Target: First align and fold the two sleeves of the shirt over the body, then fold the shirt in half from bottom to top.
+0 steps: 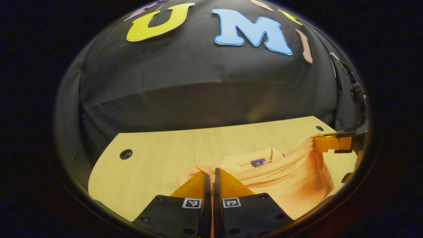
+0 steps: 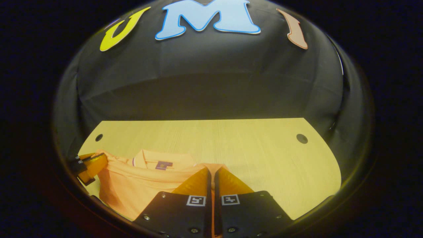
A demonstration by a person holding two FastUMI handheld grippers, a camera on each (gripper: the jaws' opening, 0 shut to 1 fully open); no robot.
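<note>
A: Left gripper view. What have we got?

B: The left claw (image 1: 211, 172) has its two fingers pressed together on an edge of the orange shirt (image 1: 290, 178), with cloth running down between them. The shirt lies on the pale wooden worktop (image 1: 158, 148), collar (image 1: 254, 158) toward the booth wall. Off to the side, the right claw (image 1: 325, 142) pinches another corner of the same shirt and holds it lifted, so the fabric is stretched between the two.

A: And the right gripper view?

B: The mirror of it. The right claw (image 2: 211, 173) is closed on a shirt (image 2: 138, 191) edge, cloth between its fingers. The collar (image 2: 158, 158) is visible just past the raised fabric, and the left claw (image 2: 94, 165) grips the far corner near the rim of the worktop (image 2: 264, 152).

A: Which step is this?

B: My judgement: the bottom-to-top fold, with the hem carried toward the collar. I can't make out the sleeves, so whether they lie neatly over the body is hidden.

A: How to do it well?

B: Keep both claws level and evenly apart so the held edge stays taut and straight, bring it down parallel to the collar line, and release both corners together.

A: Anything in the way?

B: Little. The worktop has round holes (image 2: 301, 138) near its corners, well apart from the shirt. The main risk is the slack middle bunching under the fold.
</note>
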